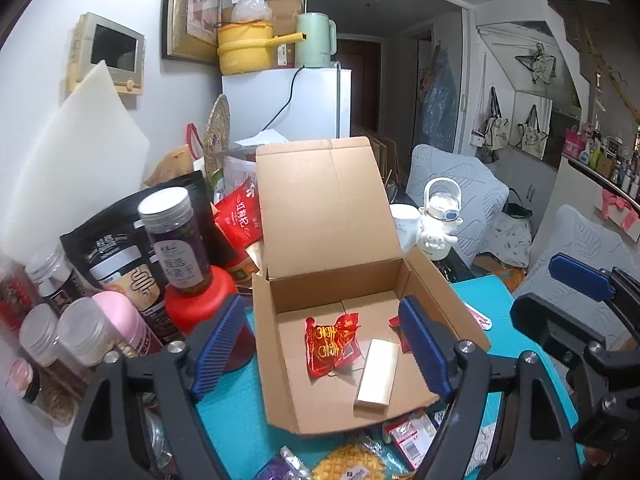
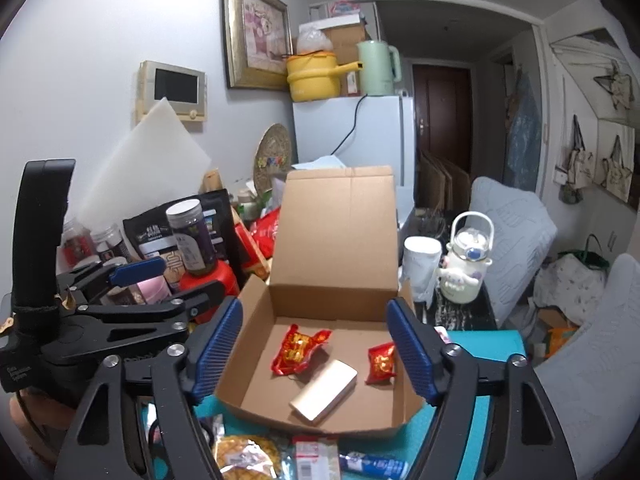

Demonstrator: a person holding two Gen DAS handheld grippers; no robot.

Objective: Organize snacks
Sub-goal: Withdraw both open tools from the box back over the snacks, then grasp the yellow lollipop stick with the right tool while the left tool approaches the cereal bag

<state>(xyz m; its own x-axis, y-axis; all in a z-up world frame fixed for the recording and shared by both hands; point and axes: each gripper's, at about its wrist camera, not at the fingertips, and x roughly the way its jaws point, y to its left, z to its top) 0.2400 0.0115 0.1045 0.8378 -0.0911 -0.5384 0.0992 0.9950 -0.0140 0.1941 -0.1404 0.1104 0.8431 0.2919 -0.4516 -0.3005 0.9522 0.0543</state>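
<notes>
Counter (image 1: 240, 412), covered in teal, carrying one open cardboard box (image 1: 316, 216) at its centre. The box's lid stands upright at the back; its floor is plain brown. Inside lie three snacks: one larger red packet (image 2: 298, 350) with gold lettering, crumpled, toward the left; one smaller red packet (image 2: 382, 362), toward the right wall; and one pale, cream bar (image 2: 324, 392), a flat oblong lying slantwise near the front, just beside the larger packet.

Left of the box stands a crowd of containers: one black pouch (image 1: 116, 256), one red pouch (image 1: 240, 220), one dark jar (image 1: 176, 240) with a grey lid set on one red bottle (image 1: 200, 300), one pink bottle (image 1: 124, 324), and several clear jars (image 1: 80, 332). Right of the box: one white mug (image 2: 420, 264) and one white kettle-shaped bottle (image 2: 466, 264).

Along the near edge lie further wrapped snacks (image 2: 248, 456), partly hidden; their number cannot be told.

Left gripper (image 1: 324, 352): blue pads apart, nothing between them, over the box. Right gripper (image 2: 314, 352): likewise apart and empty, over the box.
</notes>
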